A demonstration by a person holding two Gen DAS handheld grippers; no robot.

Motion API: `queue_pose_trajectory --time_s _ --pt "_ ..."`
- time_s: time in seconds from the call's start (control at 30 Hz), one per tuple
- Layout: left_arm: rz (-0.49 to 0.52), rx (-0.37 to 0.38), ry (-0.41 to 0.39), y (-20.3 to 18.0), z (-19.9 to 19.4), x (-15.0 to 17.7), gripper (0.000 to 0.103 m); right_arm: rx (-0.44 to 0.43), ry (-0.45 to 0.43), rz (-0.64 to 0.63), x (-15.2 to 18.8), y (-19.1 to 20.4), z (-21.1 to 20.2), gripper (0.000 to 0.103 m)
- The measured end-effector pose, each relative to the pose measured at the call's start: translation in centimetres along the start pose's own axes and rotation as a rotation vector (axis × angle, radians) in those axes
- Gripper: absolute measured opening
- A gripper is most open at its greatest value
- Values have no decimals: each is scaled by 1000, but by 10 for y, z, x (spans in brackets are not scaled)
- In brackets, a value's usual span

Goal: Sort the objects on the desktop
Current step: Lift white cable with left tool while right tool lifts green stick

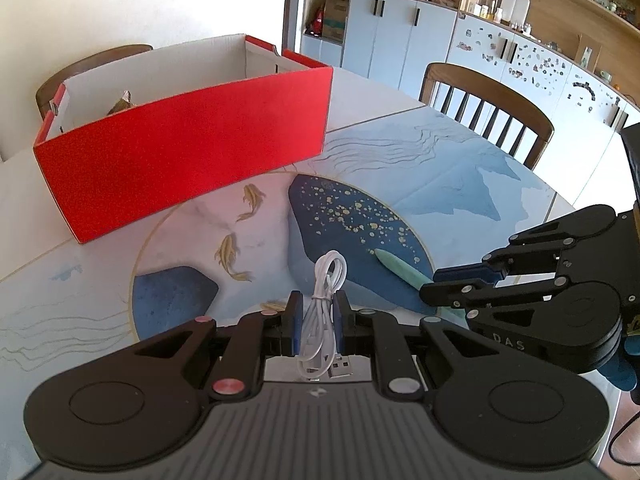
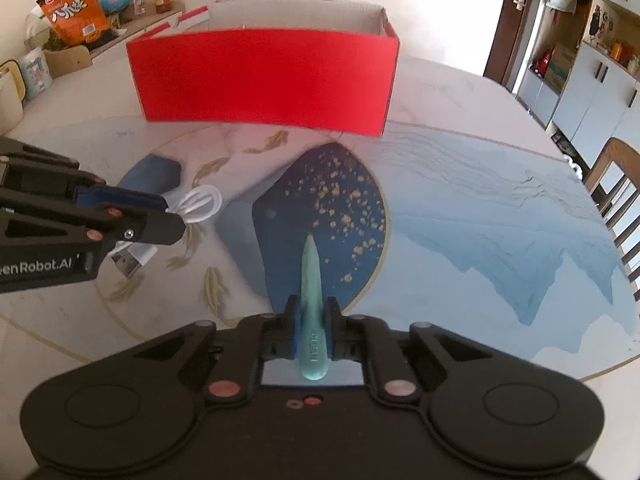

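My left gripper (image 1: 318, 300) is shut on a coiled white USB cable (image 1: 324, 280), held just above the table; it also shows in the right wrist view (image 2: 168, 220) with the cable (image 2: 200, 202). My right gripper (image 2: 312, 308) is shut on a pale teal pointed tool marked CLEAN (image 2: 312, 280); in the left wrist view the right gripper (image 1: 436, 284) and the tool (image 1: 400, 270) are at the right. A red open box (image 1: 184, 152) stands behind, left of centre; it shows in the right wrist view (image 2: 264, 80) too. Something brownish (image 1: 120, 106) pokes up inside it.
The table carries a blue whale and fish patterned mat (image 1: 360, 208). Wooden chairs (image 1: 492, 112) stand at the far edge and one (image 2: 612, 176) at the right. A snack bag and jars (image 2: 74, 12) sit on a counter at the back left.
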State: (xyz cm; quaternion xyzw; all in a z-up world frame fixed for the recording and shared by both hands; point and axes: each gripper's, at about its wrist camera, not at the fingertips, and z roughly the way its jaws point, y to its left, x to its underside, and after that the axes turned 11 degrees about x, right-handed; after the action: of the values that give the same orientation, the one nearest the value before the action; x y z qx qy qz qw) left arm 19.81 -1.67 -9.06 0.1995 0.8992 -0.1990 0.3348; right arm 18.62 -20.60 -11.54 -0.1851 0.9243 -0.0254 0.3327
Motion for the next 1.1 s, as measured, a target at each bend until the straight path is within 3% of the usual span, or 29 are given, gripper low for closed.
queue_pose_trajectory --time_s 0.43,0.97,1.0,1.03,1.1 --pt "-58 -20 -38 4 -21 -22 14 -30 -37 54 -31 0 -31 10" --pt "-119 -60 -127 17 -65 -66 14 -83 -142 69 -89 2 -69 11" --pt "-123 -62 -134 19 -68 -69 14 -88 -146 74 -92 2 -70 10" --pt "-124 -66 -141 20 -70 -72 14 -94 -152 76 -97 1 -72 1" --pt "-131 -73 -152 23 -75 -79 14 -101 -159 80 -106 -1 -74 0"
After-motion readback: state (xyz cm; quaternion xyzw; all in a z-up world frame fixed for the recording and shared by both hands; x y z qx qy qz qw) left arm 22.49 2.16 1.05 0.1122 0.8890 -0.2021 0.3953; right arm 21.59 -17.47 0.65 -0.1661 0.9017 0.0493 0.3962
